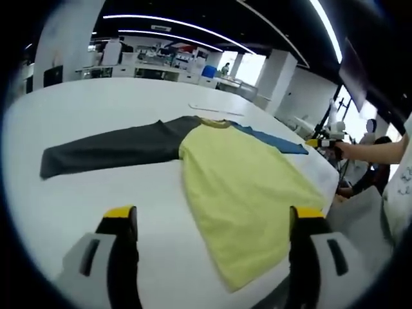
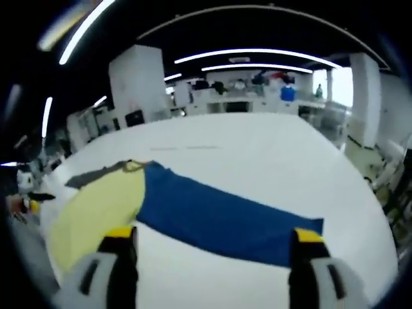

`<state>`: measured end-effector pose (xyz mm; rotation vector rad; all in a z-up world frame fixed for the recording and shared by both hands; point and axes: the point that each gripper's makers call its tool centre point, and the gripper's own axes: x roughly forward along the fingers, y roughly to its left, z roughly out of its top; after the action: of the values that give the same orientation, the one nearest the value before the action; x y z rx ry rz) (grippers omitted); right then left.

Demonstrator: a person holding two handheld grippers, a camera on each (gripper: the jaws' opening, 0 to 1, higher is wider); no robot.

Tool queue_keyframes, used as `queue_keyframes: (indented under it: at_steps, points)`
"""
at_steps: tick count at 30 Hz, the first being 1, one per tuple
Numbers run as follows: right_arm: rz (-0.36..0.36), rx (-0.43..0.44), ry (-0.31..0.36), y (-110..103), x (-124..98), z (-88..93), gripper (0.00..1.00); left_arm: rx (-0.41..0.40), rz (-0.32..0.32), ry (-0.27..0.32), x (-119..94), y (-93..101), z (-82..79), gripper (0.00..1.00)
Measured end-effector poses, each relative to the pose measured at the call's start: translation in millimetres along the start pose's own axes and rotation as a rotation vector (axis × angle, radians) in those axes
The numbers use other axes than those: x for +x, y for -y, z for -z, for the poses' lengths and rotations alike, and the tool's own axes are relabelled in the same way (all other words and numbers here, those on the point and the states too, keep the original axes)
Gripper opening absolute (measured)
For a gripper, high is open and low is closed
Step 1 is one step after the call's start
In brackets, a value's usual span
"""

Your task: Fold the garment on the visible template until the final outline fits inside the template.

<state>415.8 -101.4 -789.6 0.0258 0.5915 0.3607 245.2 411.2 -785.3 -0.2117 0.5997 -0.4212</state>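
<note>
Right gripper view, garment (image 2: 193, 212) body cut off

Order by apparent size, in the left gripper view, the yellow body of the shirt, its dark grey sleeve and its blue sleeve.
1. yellow body, clearly the largest
2. dark grey sleeve
3. blue sleeve, smallest as seen; it lies farther from the camera and shows foreshortened, so its true size may match the grey one.

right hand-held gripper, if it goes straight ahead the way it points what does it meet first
Most likely the blue sleeve, which lies flat on the white table across the gap between the open jaws of the right hand-held gripper. Depth is unclear.
</note>
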Motion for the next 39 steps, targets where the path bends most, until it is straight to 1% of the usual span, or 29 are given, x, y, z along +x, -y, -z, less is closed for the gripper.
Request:
queue_keyframes:
  at_steps: [3,5,8,9,11,13,16,17,19,21,24,25,27,28,31,33,35,37,39]
  points:
    - [0.018,0.031,0.003,10.4,-1.4,2.0,0.98,-0.001,-0.006,-0.006,-2.4,-1.9,1.4,0.95]
    - [0.034,0.038,-0.002,15.6,-4.6,4.3,0.94,0.0,-0.01,-0.009,-3.4,-3.2,2.1,0.95]
    - [0.068,0.059,0.002,32.1,-5.2,6.0,0.96,-0.002,-0.013,-0.015,-4.9,-2.0,3.4,0.95]
    - [0.07,0.059,0.004,35.1,-5.8,6.3,0.95,-0.002,-0.013,-0.017,-5.1,-1.7,3.6,0.95]
    - [0.084,0.089,0.001,44.0,-5.9,9.4,0.93,-0.003,-0.013,-0.021,-6.3,-0.4,4.9,0.95]
    - [0.107,0.089,-0.006,49.4,-7.9,10.7,0.92,-0.005,-0.019,-0.027,-7.2,-1.0,6.8,0.95]
    - [0.131,0.1,-0.023,65.0,-8.8,16.8,0.9,-0.009,-0.021,-0.034,-8.6,-0.9,9.4,0.95]
    - [0.132,0.1,-0.025,66.6,-9.1,17.9,0.89,-0.008,-0.022,-0.037,-9.3,-0.3,10.6,0.95]
    - [0.156,0.09,-0.043,74.6,-10.8,23.0,0.88,-0.009,-0.025,-0.045,-10.4,0.0,13.3,0.95]
    - [0.157,0.111,-0.041,81.6,-10.1,25.8,0.85,-0.011,-0.027,-0.051,-10.7,0.0,15.1,0.94]
    - [0.177,0.139,-0.038,86.7,-10.3,27.3,0.81,-0.015,-0.028,-0.055,-10.8,0.3,15.8,0.94]
    - [0.194,0.162,-0.038,90.4,-11.0,28.6,0.77,-0.016,-0.029,-0.056,-10.2,1.3,15.3,0.94]
    - [0.216,0.181,-0.04,93.1,-13.3,30.4,0.69,-0.017,-0.027,-0.054,-9.4,1.8,14.6,0.94]
    - [0.223,0.185,-0.038,97.9,-13.8,30.9,0.64,-0.018,-0.027,-0.055,-9.3,1.9,14.7,0.94]
    - [0.253,0.231,-0.027,104.6,-14.9,33.3,0.59,-0.017,-0.025,-0.064,-8.5,2.0,15.9,0.94]
    - [0.256,0.251,-0.027,106.8,-14.6,35.2,0.56,-0.017,-0.025,-0.067,-8.7,2.3,16.2,0.94]
    - [0.258,0.267,-0.039,112.1,-13.2,39.5,0.48,-0.018,-0.027,-0.07,-9.0,2.9,16.7,0.94]
    - [0.261,0.281,-0.04,107.6,-14.4,39.2,0.42,-0.019,-0.029,-0.074,-9.4,2.5,17.7,0.94]
    - [0.263,0.294,-0.035,107.7,-13.4,38.5,0.39,-0.023,-0.033,-0.073,-10.2,1.9,18.5,0.94]
